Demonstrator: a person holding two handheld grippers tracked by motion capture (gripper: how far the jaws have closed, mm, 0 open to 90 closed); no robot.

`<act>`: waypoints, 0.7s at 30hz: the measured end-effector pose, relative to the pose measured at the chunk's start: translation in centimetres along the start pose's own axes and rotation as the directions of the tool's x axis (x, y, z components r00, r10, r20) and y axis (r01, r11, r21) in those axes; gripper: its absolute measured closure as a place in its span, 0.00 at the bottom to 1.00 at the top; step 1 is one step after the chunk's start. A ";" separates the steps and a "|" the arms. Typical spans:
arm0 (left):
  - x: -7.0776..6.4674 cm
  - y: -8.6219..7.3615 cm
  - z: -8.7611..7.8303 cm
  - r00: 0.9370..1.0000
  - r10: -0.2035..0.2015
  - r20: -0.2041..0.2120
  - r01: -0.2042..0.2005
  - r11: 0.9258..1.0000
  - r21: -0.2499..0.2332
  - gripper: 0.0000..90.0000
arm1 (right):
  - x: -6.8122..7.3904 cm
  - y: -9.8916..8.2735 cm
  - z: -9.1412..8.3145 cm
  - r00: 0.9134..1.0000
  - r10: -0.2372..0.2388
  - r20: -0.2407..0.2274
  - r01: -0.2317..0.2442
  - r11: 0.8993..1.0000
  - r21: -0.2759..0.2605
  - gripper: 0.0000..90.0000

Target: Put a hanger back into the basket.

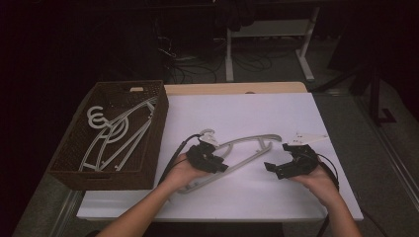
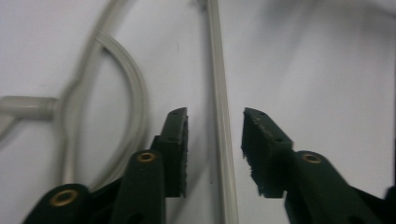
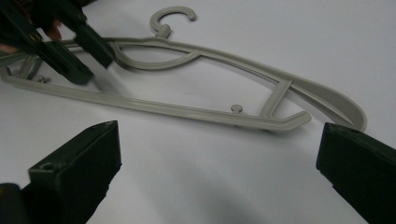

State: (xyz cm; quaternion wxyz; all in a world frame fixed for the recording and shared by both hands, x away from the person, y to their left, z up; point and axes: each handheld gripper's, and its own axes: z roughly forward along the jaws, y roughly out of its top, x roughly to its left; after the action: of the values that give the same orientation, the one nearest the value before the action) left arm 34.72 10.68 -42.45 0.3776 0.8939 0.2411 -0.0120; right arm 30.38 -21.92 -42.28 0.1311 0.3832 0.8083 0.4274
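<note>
Left gripper: your left gripper (image 1: 213, 159) sits over the middle of the grey hanger (image 1: 247, 148), its jaws parted. In the left gripper view the gripper (image 2: 215, 149) straddles the hanger's straight bottom bar (image 2: 223, 140); the bar runs up between the two pads and neither pad presses on it, so nothing is pinched.

Left hand: your left hand (image 1: 185, 172) comes in from the bottom left of the high view and grips the tool from behind, with its cable (image 1: 173, 158) trailing toward the basket side.

Right gripper: your right gripper (image 1: 282, 163) rests just off the hanger's right end, jaws spread wide and empty. In the right gripper view the gripper (image 3: 219, 163) frames bare table, with the hanger (image 3: 187, 109) lying beyond the fingertips, apart from both.

Right hand: your right hand (image 1: 318, 180) holds that tool near the table's right edge; the grey three-cornered plate (image 1: 309, 138) on top points away from you.

Hanger: it lies flat on the white table (image 1: 257, 108), between your two tools, hook (image 3: 172, 18) toward the far side, long bar slanting from lower left to upper right in the high view.

Basket: a dark woven basket (image 1: 79, 148) stands at the table's left edge, well apart from the loose hanger. More grey hangers (image 1: 116, 133) lie inside it, overlapping.
</note>
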 end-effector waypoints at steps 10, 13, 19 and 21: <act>0.8 -2.7 -4.1 0.999 -0.016 -0.050 0.009 0.991 -0.133 0.32 | 0.2 0.9 -0.5 0.999 0.010 0.046 -0.010 1.000 0.003 0.18; 1.0 -3.3 -4.4 0.997 -0.054 -0.061 0.044 0.986 -0.159 0.23 | -0.1 1.3 -0.2 0.998 0.028 0.055 -0.028 1.000 0.005 0.37; 1.5 -3.4 -4.6 0.994 -0.082 -0.067 0.069 0.981 -0.180 0.16 | -1.0 2.1 1.4 0.997 0.041 0.070 -0.044 0.998 0.033 0.68; 1.6 -3.4 -4.6 0.994 -0.082 -0.075 0.068 0.982 -0.175 0.15 | -1.5 2.3 2.1 0.996 0.044 0.082 -0.048 0.998 0.047 0.81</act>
State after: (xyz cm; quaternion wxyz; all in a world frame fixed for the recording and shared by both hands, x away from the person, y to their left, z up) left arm 33.89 16.49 -41.76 0.4424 0.8481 0.2898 0.0312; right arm 33.62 -20.99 -41.89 0.1442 0.4219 0.8035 0.3944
